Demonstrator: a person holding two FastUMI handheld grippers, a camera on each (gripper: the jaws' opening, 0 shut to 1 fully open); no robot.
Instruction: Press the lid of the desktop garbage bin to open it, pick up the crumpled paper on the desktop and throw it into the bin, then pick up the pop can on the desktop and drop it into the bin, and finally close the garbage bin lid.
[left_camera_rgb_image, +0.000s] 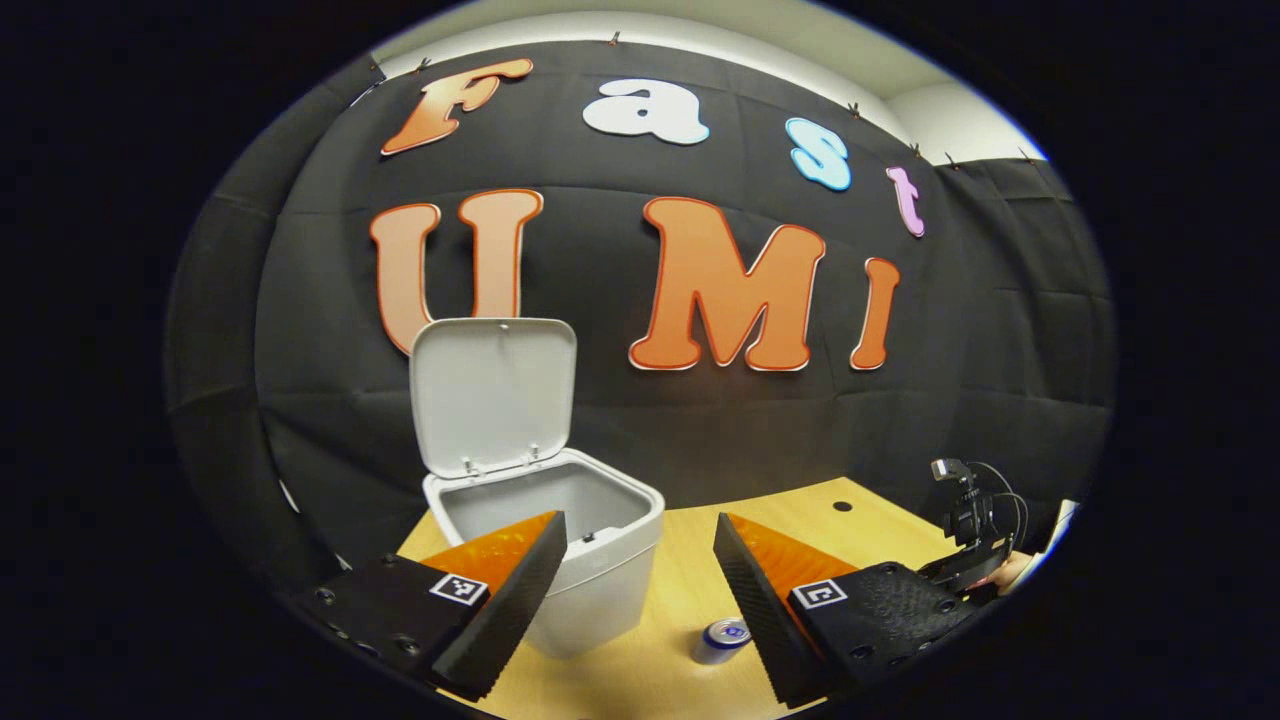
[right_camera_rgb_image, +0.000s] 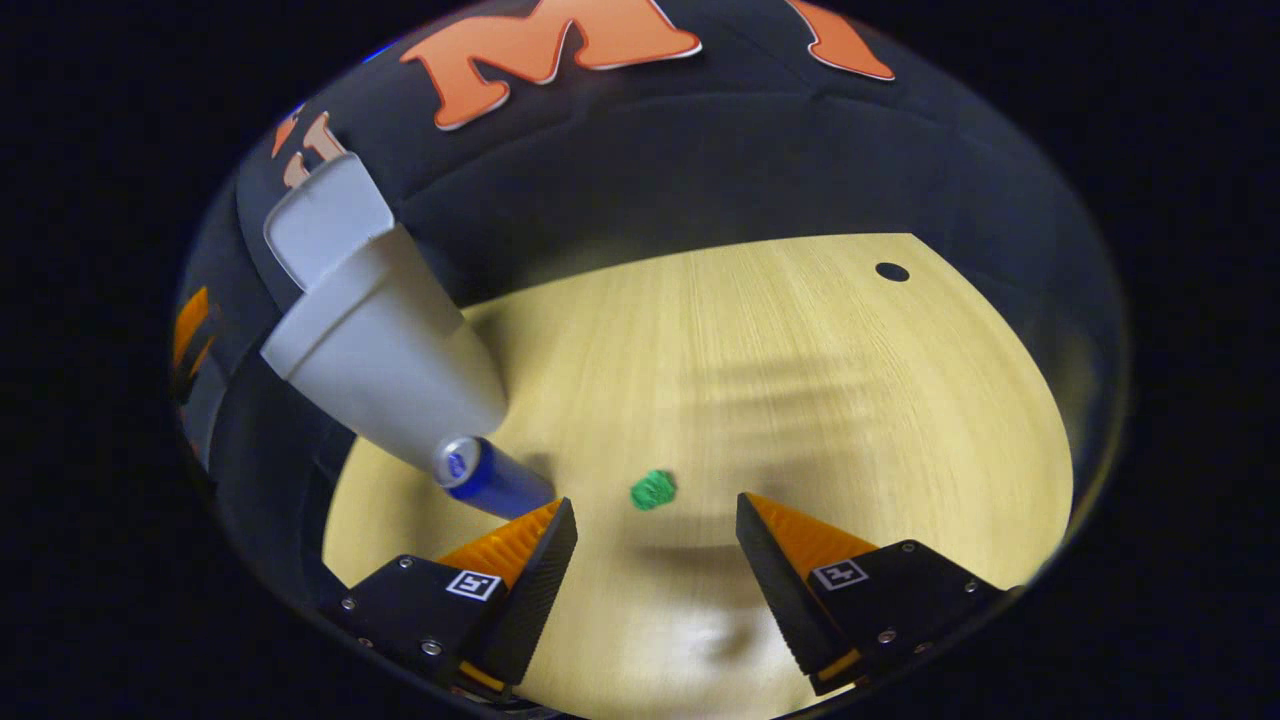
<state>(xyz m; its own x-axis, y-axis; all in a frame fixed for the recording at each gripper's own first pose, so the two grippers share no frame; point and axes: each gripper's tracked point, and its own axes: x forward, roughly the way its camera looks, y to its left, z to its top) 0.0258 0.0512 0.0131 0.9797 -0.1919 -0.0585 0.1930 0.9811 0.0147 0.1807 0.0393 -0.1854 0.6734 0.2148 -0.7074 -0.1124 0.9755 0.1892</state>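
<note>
In the left gripper view I had the left gripper (left_camera_rgb_image: 640, 575) held above the near edge of the wooden desktop (left_camera_rgb_image: 860, 520), its two fingers spread wide and holding nothing. Just beyond its left finger stood the garbage bin (left_camera_rgb_image: 590, 560), pale grey, with its lid (left_camera_rgb_image: 495, 390) already swung up and standing nearly upright behind the open mouth. I could not make out anything inside the bin. The pop can (left_camera_rgb_image: 722, 641) stood low in the picture beside the bin's right side, partly behind the right finger. Far off at the right edge I could see the other gripper (left_camera_rgb_image: 975, 540), with a little of the hand that held it; I could not tell its state from there. In the right gripper view the right gripper (right_camera_rgb_image: 655, 550) hung over the desktop (right_camera_rgb_image: 850, 380) looking down, its fingers also wide apart and empty. The crumpled paper (right_camera_rgb_image: 653, 489), a small green wad, lay on the wood just ahead of the fingertips and almost exactly between them, slightly toward the left finger. The can (right_camera_rgb_image: 490, 475) stood just left of that, close to the bin's wall (right_camera_rgb_image: 390, 370). I judged that the paper was the next thing to take, that the right gripper was clearly the nearer one, and that a short forward and downward reach would put the wad between its fingers.
</note>
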